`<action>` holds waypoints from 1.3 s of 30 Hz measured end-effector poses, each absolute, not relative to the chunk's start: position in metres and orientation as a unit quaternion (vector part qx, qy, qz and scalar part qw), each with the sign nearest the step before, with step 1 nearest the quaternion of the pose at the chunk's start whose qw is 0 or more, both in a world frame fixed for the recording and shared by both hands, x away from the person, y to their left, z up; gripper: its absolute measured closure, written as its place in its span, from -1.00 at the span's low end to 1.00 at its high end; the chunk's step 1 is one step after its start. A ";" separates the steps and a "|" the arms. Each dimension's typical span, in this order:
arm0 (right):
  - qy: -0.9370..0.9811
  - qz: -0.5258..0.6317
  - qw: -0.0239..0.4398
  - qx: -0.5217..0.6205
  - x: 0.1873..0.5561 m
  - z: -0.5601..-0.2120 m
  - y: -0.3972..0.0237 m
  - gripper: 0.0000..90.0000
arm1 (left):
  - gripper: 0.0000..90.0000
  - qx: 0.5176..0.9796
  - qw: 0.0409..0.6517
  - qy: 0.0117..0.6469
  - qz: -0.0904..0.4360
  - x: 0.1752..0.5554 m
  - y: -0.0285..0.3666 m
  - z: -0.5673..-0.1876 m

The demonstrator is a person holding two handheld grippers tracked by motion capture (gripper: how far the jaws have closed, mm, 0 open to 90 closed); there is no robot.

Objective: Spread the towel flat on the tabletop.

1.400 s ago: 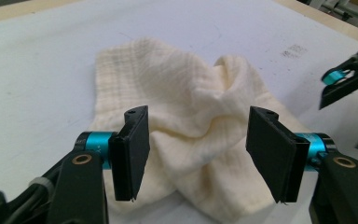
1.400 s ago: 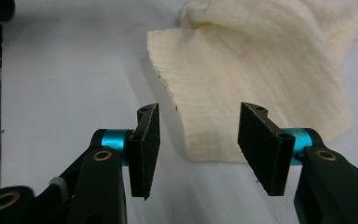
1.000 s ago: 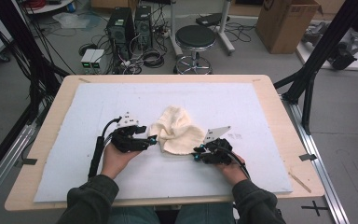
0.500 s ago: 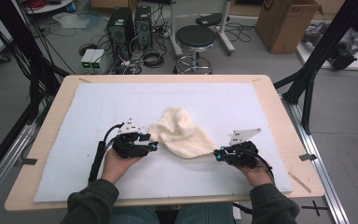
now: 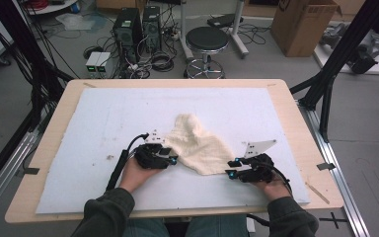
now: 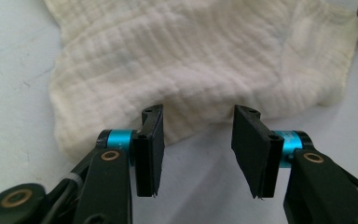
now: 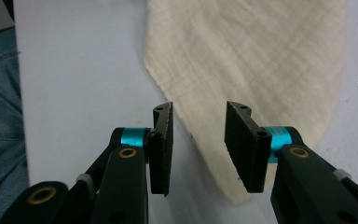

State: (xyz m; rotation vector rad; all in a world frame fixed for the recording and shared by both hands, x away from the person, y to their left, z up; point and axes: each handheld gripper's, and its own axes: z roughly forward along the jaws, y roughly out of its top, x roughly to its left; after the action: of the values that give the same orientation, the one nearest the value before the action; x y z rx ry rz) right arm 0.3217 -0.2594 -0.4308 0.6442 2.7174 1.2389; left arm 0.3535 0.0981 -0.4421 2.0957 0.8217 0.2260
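I read this as the spreading step on the cloth [image 5: 197, 145]: it lies rumpled near the middle of the white mat [image 5: 103, 113], a bunched peak pointing far and a flatter flap running out toward the near right.

My left gripper [image 5: 171, 159] sits at the cloth's near-left edge. In the left gripper view its jaws stand about half open and have just been closing; the cloth's hem [image 6: 200, 121] lies right at their tips but nothing is pinched between the pads yet.

My right gripper [image 5: 231, 168] is just beside the near-right corner of the cloth. In the right gripper view its jaws have just been opening and now stand partly apart over that corner [image 7: 223, 186]; the pads are clear of the fabric, so I take it the corner is let go and lying flat on the mat.

Next, I'd judge the left needs to nose forward a touch so the hem goes between the pads, close on it, then draw it out to the left to flatten the bunch. The risk is catching two layers at once, or dragging the whole cloth rather than unfolding it.
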 end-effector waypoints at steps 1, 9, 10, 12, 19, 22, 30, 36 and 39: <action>0.892 0.398 0.043 0.210 0.324 -0.432 -0.257 0.39 | 0.24 0.839 0.424 0.329 0.091 0.356 0.095 -0.442; 0.896 0.384 0.037 0.219 0.338 -0.440 -0.253 0.74 | 0.86 0.842 0.416 0.317 0.129 0.366 0.076 -0.443; 0.897 0.382 0.036 0.221 0.339 -0.440 -0.253 0.79 | 0.90 0.845 0.415 0.311 0.133 0.366 0.077 -0.442; 0.896 0.382 0.041 0.222 0.339 -0.440 -0.254 0.87 | 0.93 0.847 0.415 0.302 0.139 0.362 0.079 -0.437; 0.885 0.419 0.054 0.197 0.326 -0.422 -0.255 0.89 | 0.93 0.853 0.421 0.270 0.150 0.337 0.103 -0.401; 0.880 0.431 0.060 0.188 0.321 -0.415 -0.253 0.89 | 0.94 0.852 0.425 0.264 0.152 0.325 0.115 -0.387; 0.881 0.450 0.053 0.139 0.298 -0.397 -0.241 0.89 | 0.94 0.859 0.441 0.233 0.114 0.301 0.135 -0.354; 0.883 0.439 0.064 0.156 0.304 -0.400 -0.240 0.89 | 0.93 0.870 0.414 0.253 0.087 0.336 0.125 -0.376; 0.883 0.424 0.073 0.185 0.319 -0.408 -0.243 0.89 | 0.92 0.869 0.404 0.273 0.086 0.359 0.112 -0.393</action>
State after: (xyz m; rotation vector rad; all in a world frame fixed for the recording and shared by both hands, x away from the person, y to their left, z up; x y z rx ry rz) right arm 0.3186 -0.2426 -0.4084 0.5562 2.6538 1.2750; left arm 0.3593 0.1117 -0.3933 2.1945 0.6893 0.2184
